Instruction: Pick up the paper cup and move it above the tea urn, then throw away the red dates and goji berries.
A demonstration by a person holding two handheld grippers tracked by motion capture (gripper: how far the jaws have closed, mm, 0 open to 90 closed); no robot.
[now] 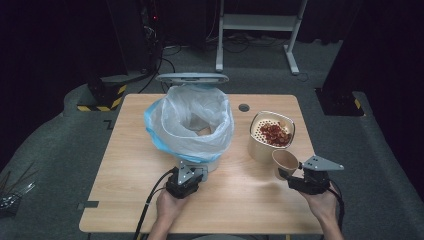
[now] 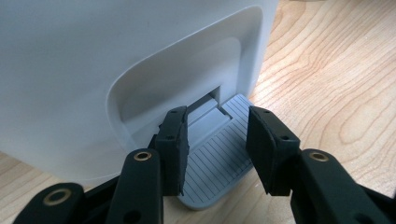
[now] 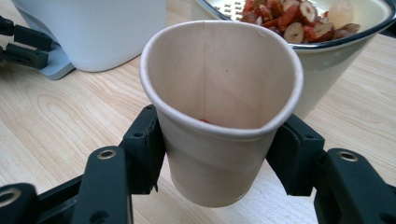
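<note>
The paper cup (image 3: pixel 219 116) sits pinched between the two black jaws of the right gripper (image 3: pixel 219 158), squeezed so that its rim bends out of round toward a point on one side. A trace of red shows at its bottom. In the high view the cup (image 1: pixel 285 161) is held above the right front part of the wooden table (image 1: pixel 240 200), its mouth tilted toward the camera, just beside the cream strainer bowl (image 1: pixel 271 131) of red dried fruit (image 1: pixel 275 134).

The left gripper (image 2: pixel 217 144) is at the foot of the white bin (image 2: pixel 116 70). Its jaws stand a little apart over the grey ribbed pedal (image 2: pixel 217 161); whether they press on it cannot be told. In the high view the left gripper (image 1: pixel 185 182) lies near the table's front middle, right against the bin's base, and the bin's lid (image 1: pixel 192 78) stands raised at the back. A clear bag with a blue edge (image 1: pixel 190 122) lines the bin and folds over its rim.

A person's hands hold both grippers from the table's near edge.
</note>
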